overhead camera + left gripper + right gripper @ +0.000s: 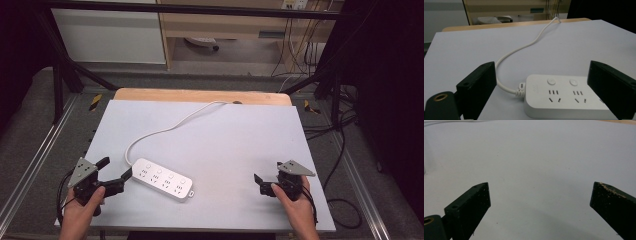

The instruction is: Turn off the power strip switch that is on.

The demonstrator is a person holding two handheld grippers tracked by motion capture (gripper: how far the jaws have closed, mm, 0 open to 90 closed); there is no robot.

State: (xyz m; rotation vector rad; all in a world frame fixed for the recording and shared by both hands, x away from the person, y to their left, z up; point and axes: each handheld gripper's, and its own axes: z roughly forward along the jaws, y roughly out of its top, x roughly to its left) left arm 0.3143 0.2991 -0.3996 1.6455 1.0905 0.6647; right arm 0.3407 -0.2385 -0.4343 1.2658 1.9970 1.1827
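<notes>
Your left gripper [116, 173] had its two jaws spread wide, with nothing clamped between them. In the left gripper view [541, 82] the near end of the power strip [564, 96] lay between the two black jaws, apart from both pads, so no grip was made. Your right gripper [263, 183] also had its jaws wide apart; in the right gripper view [540, 195] bare table surface lay between them.

Your left hand [80, 212] held its gripper at 8 o'clock on the table [240, 130], jaws aimed toward 3 o'clock. Your right hand [295, 205] held its gripper at 4 o'clock, jaws aimed toward 9 o'clock.

The power strip [162, 178] lay flat on the white table surface at about 7 o'clock from the table's centre, sockets and switch buttons facing up. Its long axis ran from 10 o'clock to 4 o'clock. The end nearest your left gripper carried the cord [165, 131]. Your right gripper stood well apart from the strip's far end.

The white cord left that end, looped toward 12 o'clock, then curved across to 1 o'clock and reached the wooden edge [200, 95] at the far side of the table. In the left gripper view the cord [524, 48] ran the same course, up to the far edge.
</notes>
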